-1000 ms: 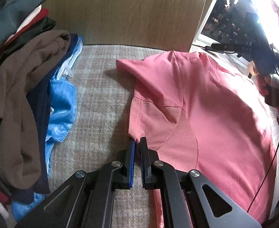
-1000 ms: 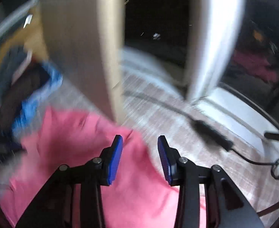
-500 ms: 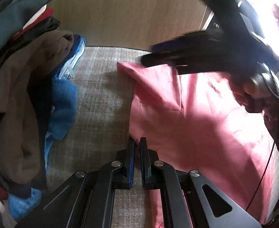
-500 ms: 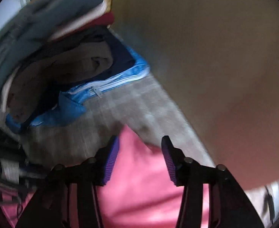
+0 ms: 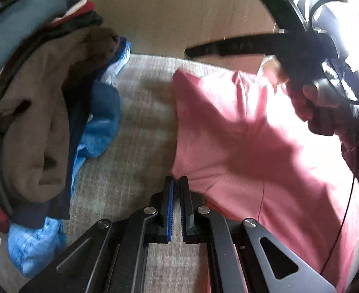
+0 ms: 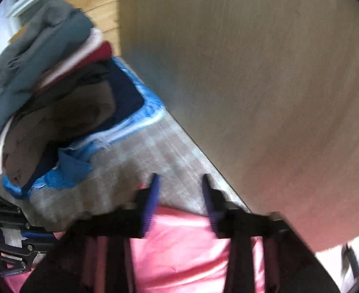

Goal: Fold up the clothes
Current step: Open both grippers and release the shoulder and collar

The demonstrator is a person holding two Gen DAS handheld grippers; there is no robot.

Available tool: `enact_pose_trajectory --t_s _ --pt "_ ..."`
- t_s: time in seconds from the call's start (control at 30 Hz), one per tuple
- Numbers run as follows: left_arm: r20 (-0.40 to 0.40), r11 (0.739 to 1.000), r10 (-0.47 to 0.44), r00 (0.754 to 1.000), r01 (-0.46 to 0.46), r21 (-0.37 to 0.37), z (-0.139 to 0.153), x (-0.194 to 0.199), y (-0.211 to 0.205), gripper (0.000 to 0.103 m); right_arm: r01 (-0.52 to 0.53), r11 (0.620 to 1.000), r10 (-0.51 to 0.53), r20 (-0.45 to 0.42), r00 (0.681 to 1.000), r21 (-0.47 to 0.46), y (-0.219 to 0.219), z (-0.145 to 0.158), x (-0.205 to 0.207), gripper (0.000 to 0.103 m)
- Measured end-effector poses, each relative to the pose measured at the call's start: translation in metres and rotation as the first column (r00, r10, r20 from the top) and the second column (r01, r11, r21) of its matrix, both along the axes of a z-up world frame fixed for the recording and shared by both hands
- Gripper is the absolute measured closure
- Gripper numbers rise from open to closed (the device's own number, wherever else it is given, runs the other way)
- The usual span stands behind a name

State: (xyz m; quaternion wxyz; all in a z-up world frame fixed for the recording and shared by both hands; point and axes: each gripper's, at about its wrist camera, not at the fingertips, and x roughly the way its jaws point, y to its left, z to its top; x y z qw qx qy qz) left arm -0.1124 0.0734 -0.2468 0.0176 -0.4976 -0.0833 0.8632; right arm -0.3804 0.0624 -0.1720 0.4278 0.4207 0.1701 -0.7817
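Pink shirt (image 5: pixel 240 146) edge pinched in left jaws.

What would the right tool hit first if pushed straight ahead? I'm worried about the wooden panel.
Probably the grey checked cloth surface just beyond the pink shirt's edge, not the wooden panel; depth is unclear.

- left wrist view looks steeply down along its claw (image 5: pixel 177 183), close over the pink shirt (image 5: pixel 240 146), facing the wooden panel (image 5: pixel 179 12).
- right wrist view looks down along its claw (image 6: pixel 180 195), close to the same panel (image 6: pixel 252 73).
- both share the shirt, the plaid surface (image 5: pixel 142 112) and the clothes pile (image 6: pixel 45 92).
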Motion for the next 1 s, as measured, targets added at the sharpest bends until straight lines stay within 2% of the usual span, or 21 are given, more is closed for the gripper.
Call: enact_pose_trajectory --t_s 0.17,0.23,0.33,0.47,0.53,0.57,0.63,0.77,0.87,0.93,1.0 --pt "-0.013 0.999 0.051 0.999 -0.051 0.014 0.008 -0.003 -0.013 0.096 0.028 0.996 -0.027 0.013 1.000 -0.087 0.062 0.031 0.020 0.064" --pt "-0.029 0.997 0.069 0.997 -0.069 0.025 0.016 0.001 -0.018 0.096 0.095 0.989 -0.093 0.027 0.995 -0.115 0.111 0.052 0.035 0.064" --pt "-0.063 0.999 0.034 0.997 -0.032 0.036 0.036 0.016 -0.018 0.089 0.221 0.964 -0.212 0.071 0.975 -0.151 0.183 0.081 0.050 0.064" --pt "-0.083 0.999 -0.018 0.996 0.021 0.038 0.061 0.044 -0.018 0.086 0.401 0.897 -0.387 0.106 0.916 -0.188 0.281 0.116 0.105 0.063" --pt "-0.072 0.998 -0.034 0.997 0.038 0.057 0.068 0.063 -0.023 0.084 0.487 0.854 -0.472 0.120 0.873 -0.184 0.331 0.132 0.144 0.060" --pt "-0.065 0.996 -0.041 0.997 0.046 0.070 0.071 0.073 -0.026 0.081 0.516 0.837 -0.501 0.126 0.856 -0.179 0.347 0.134 0.162 0.059" --pt "-0.037 0.995 -0.050 0.998 0.053 0.080 0.073 0.098 -0.032 0.080 0.573 0.802 -0.556 0.136 0.820 -0.171 0.378 0.136 0.197 0.059" --pt "0.035 0.997 -0.052 0.998 0.050 0.051 0.074 0.158 -0.042 0.080 0.641 0.741 -0.614 0.186 0.767 -0.199 0.426 0.133 0.259 0.059" --pt "0.100 0.995 -0.052 0.994 0.043 0.088 0.068 0.210 -0.046 0.075 0.663 0.716 -0.625 0.221 0.748 -0.220 0.444 0.127 0.296 0.059" --pt "0.141 0.995 -0.044 0.989 0.031 0.092 0.062 0.238 -0.046 0.074 0.655 0.724 -0.606 0.254 0.754 -0.219 0.440 0.116 0.306 0.059" --pt "0.162 0.995 -0.027 0.986 0.010 0.100 0.058 0.259 -0.043 0.074 0.612 0.757 -0.557 0.261 0.788 -0.230 0.417 0.108 0.305 0.059"
